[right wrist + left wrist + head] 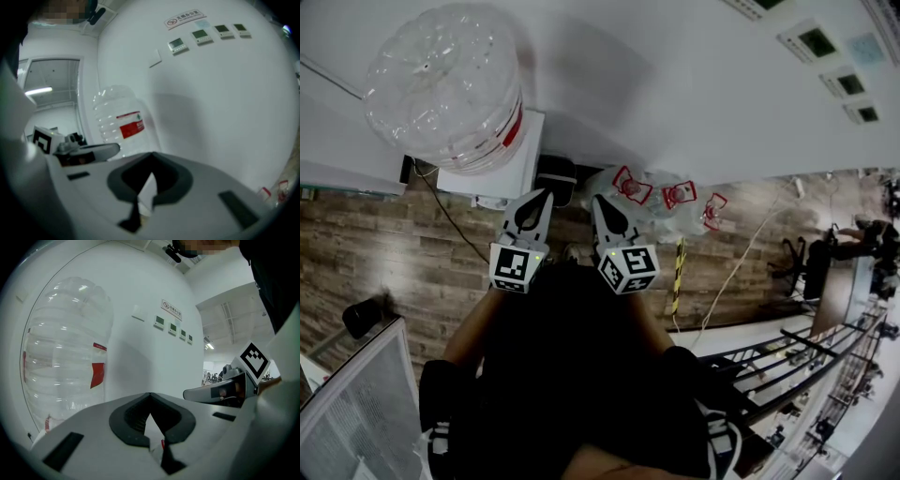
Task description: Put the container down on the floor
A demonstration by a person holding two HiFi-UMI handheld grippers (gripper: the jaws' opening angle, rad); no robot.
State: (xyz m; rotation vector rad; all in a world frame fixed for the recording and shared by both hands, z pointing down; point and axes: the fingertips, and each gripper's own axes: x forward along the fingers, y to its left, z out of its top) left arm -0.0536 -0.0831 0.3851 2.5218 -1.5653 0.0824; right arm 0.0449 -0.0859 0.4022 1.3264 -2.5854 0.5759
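A large clear water jug [445,89] with a red label stands upright on a white dispenser [511,164] against the wall; it also shows in the left gripper view as the jug [65,357] and in the right gripper view as the jug [119,122]. My left gripper [546,193] and right gripper [598,201] are held side by side near my body, pointing at the wall, below and to the right of the jug and apart from it. The jaws of the left gripper [150,394] and the right gripper [152,153] meet at their tips with nothing between them.
Several clear empty jugs with red handles [661,199] lie on the wood floor [366,234] right of the dispenser. A black cable [450,225] trails from the dispenser. A yellow-black striped post [679,277] and railings [806,366] stand to the right. Small wall panels [171,326] hang high.
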